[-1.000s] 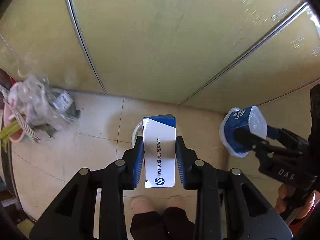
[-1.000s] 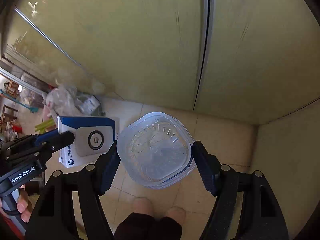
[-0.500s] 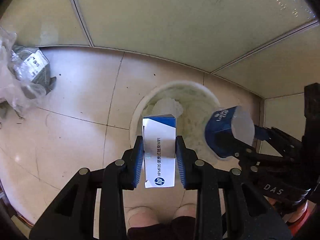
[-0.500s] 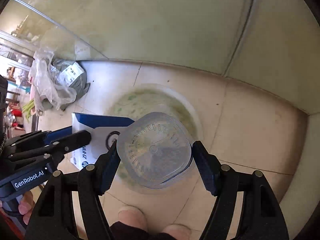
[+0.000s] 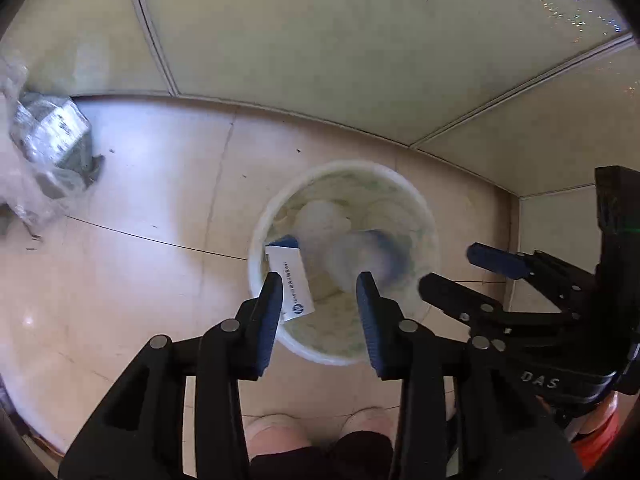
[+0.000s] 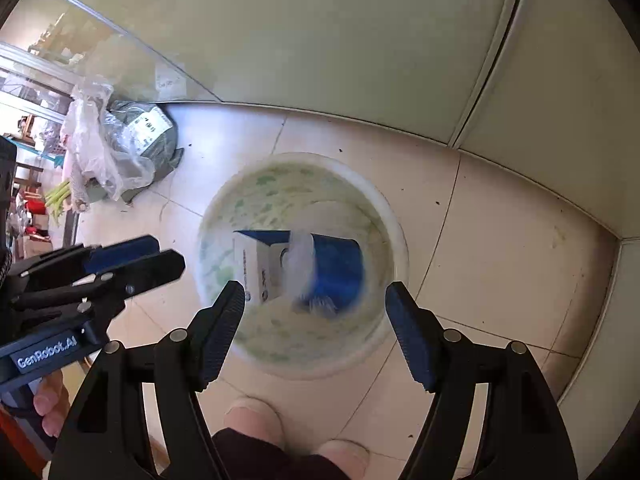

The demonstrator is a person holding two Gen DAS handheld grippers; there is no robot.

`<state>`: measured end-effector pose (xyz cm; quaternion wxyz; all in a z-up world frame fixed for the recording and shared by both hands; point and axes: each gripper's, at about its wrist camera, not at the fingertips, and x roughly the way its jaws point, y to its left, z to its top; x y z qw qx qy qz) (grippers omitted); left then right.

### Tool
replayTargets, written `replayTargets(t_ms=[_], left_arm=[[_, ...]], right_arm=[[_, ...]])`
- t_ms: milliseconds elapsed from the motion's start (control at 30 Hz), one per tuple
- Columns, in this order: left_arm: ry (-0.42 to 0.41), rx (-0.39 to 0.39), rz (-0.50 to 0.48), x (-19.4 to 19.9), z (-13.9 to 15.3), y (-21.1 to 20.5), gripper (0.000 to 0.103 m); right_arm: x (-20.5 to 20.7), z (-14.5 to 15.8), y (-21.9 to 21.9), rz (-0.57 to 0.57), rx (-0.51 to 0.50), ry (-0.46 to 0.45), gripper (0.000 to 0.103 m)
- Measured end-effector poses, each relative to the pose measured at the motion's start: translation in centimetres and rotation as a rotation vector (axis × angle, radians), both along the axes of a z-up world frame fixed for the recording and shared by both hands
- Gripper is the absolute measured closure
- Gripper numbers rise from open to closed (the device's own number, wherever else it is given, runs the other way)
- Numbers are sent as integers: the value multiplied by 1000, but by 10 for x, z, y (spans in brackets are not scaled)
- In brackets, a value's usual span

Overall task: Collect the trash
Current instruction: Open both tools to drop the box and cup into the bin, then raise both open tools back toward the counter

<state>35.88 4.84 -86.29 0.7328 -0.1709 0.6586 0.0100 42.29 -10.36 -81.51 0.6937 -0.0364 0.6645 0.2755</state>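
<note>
Above the bin, both spread grippers flank the box and cup (motion-blurred).

Black left gripper, blue-padded jaws, silver screws, "GenRobot.AI" label.

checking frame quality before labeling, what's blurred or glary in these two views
Left wrist view: the blue cup is smeared by motion blur, while the claw stays sharp. Right wrist view: cup and bin rim are blurred; the wall panel shows reflections.

Beige tiled floor: white bin, plastic bags near wall.
</note>
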Motion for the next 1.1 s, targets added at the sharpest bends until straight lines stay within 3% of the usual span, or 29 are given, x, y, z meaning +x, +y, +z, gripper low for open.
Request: replayTargets(t_ms=[133, 267, 467, 800, 933, 1100], left_arm=[[-21, 31, 14, -6, 44, 2, 66], [-50, 56, 2, -13, 105, 0, 66], [-109, 91, -21, -23, 234, -1, 66], [-295, 140, 13, -33, 478, 4, 66], [-380, 155, 3, -35, 558, 8, 66], [-477, 187, -39, -40, 629, 16, 61]], right_arm=[[-4, 33, -5, -18, -1, -6, 33], [-10, 92, -9, -47, 20, -34, 33], [-17, 230, -20, -87, 22, -135, 33], [-35, 473, -45, -189, 118, -334, 33], [-46, 543, -53, -239, 126, -418, 33], [-56, 606, -61, -312, 135, -496, 33]])
